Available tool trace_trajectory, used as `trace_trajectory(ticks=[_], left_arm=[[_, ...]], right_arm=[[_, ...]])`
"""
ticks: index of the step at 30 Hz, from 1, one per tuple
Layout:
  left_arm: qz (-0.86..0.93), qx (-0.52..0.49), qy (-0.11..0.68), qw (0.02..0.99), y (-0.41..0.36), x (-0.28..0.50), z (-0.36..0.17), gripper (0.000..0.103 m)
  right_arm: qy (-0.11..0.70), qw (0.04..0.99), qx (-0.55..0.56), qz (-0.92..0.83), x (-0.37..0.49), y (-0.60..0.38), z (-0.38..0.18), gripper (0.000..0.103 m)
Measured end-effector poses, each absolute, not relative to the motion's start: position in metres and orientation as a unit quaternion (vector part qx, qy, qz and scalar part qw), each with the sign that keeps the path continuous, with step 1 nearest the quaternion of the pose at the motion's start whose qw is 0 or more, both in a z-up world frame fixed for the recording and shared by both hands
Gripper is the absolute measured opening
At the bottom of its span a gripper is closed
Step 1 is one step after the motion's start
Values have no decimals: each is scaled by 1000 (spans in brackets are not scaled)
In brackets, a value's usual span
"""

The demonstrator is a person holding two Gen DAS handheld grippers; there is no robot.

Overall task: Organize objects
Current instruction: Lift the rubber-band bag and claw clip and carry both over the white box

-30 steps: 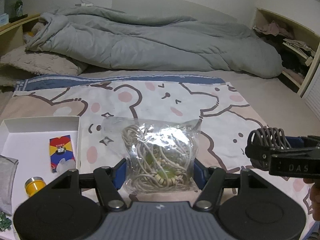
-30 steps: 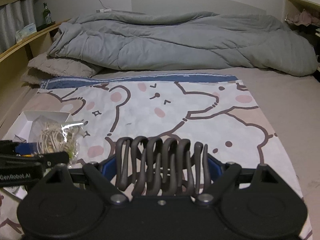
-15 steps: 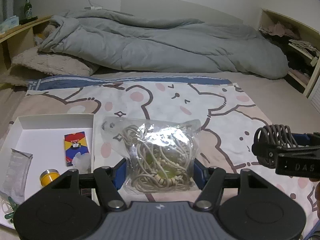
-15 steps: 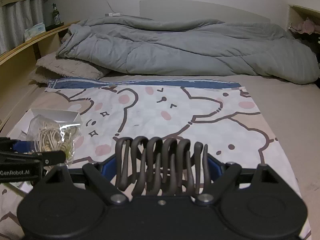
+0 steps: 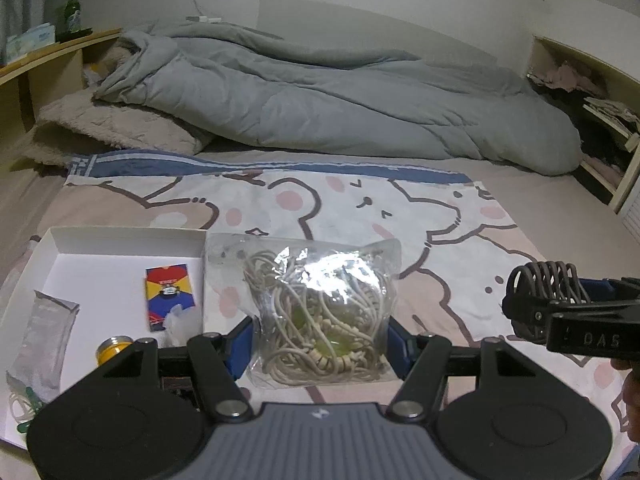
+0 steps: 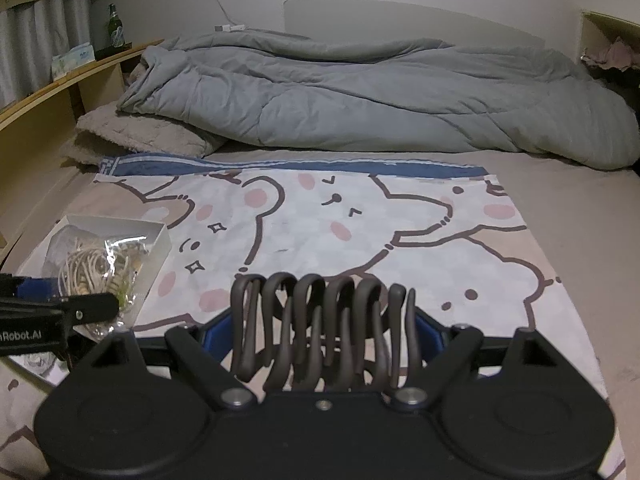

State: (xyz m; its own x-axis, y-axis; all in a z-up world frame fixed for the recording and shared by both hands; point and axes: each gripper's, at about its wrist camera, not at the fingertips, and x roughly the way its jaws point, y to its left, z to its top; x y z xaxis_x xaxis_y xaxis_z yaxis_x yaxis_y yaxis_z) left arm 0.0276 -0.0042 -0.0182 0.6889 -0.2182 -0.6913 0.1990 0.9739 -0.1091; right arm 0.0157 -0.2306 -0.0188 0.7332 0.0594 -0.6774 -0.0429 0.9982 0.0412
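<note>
My left gripper [image 5: 320,344] is shut on a clear plastic bag of beige cord [image 5: 316,308] and holds it above the bear-print sheet, just right of a white box [image 5: 120,240]. The bag also shows in the right wrist view [image 6: 96,272], in front of the box [image 6: 160,236]. My right gripper [image 6: 324,332] is shut on a dark brown coiled hair clip [image 6: 320,328], held above the sheet; it shows at the right of the left wrist view [image 5: 544,280].
The white box holds a colourful card packet [image 5: 168,296], a yellow tin [image 5: 114,348] and a clear packet [image 5: 44,332]. A grey duvet [image 5: 320,108] and a pillow [image 5: 116,128] lie at the back. Shelves stand at left and right.
Both grippers have risen and pulled back a little with their loads. The left gripper has shifted so that more of the white box shows.
</note>
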Motion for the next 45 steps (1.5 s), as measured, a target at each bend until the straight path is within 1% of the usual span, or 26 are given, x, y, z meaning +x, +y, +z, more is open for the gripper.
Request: trace_trajectory(ticks=[13,27,32,40,45], left_arm=[[-64,-23,391,918,66,37,-20,65],[8,-39,370,928,149,43,-15,65],[30,-44,380,923,174,56,-27,65],[56,-18,431,900,201,84,-65,65],[56,-15,438,897,208,99,-84,65]], right_arm=[[378,923,-7,68,41,-174,-27,88],[376,920,-19,111,62,-107,-27,88],[374,918,-20,130,68,-86,-26,88],[378,913,-19,149,79,-66,-30,88],[387,908,-24,157,85,-58,-37,88]])
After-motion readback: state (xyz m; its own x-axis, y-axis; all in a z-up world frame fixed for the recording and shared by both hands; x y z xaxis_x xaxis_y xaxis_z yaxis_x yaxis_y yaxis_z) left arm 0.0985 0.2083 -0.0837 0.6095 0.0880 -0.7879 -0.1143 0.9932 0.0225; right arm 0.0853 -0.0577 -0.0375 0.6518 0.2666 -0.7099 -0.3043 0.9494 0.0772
